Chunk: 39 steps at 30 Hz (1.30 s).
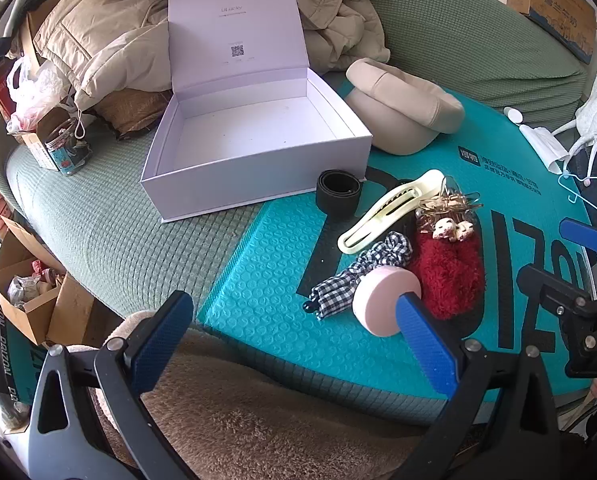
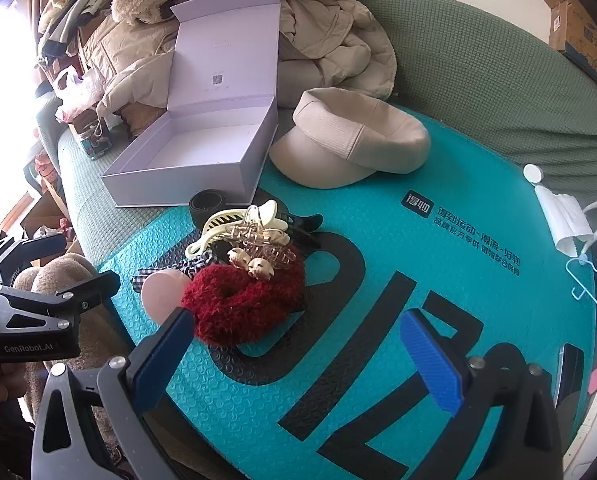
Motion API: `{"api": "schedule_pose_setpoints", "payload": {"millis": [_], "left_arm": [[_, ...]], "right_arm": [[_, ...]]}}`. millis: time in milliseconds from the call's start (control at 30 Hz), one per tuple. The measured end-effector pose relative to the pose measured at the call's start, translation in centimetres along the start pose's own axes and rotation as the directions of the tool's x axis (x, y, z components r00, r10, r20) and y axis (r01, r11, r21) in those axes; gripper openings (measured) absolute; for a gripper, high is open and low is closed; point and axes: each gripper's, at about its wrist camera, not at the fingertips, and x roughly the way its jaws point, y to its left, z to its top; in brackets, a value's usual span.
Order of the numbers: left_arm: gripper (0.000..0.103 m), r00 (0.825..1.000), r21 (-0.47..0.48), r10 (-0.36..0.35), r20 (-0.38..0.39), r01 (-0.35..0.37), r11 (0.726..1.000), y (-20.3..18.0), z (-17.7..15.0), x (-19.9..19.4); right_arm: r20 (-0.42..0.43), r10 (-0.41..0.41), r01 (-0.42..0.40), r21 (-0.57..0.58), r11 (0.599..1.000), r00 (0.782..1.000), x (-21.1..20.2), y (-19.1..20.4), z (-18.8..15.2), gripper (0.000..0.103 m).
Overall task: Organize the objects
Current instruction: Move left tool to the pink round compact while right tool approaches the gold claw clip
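Both your left gripper (image 1: 294,332) and right gripper (image 2: 298,352) gape wide, holding nothing. The fuzzy red scrunchie (image 2: 238,300) lies on the teal bubble mailer (image 2: 378,280), near the open white cardboard box (image 2: 186,160).

Box (image 1: 258,168): matt white card, smooth. Mailer (image 1: 266,272): teal plastic with embossed bubble texture, slight sheen. Scrunchie (image 2: 238,304): red fuzzy cloth, rough pile. Gingham scrunchie (image 1: 362,276): woven checked fabric. Hair clip (image 1: 386,208): glossy cream plastic. Cap (image 2: 358,140): beige ribbed cloth, matt. Gripper pads (image 2: 430,364): blue, finely textured, apparently rubber. Sofa cover (image 1: 90,216): green waffle-knit fabric.
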Motion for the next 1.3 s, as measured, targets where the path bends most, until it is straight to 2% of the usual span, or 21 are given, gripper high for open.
{"api": "schedule_pose_setpoints", "payload": {"millis": [133, 1300], "left_arm": [[0.102, 1.0, -0.001, -0.001, -0.011, 0.001, 1.0, 0.02, -0.09, 0.16], [0.102, 1.0, -0.012, -0.01, -0.028, 0.01, 1.0, 0.34, -0.32, 0.59]], "right_arm": [[0.001, -0.021, 0.021, -0.016, 1.0, 1.0, 0.05, 0.18, -0.06, 0.102], [0.001, -0.001, 0.001, -0.019, 1.0, 1.0, 0.72, 0.4, -0.14, 0.102]]}}
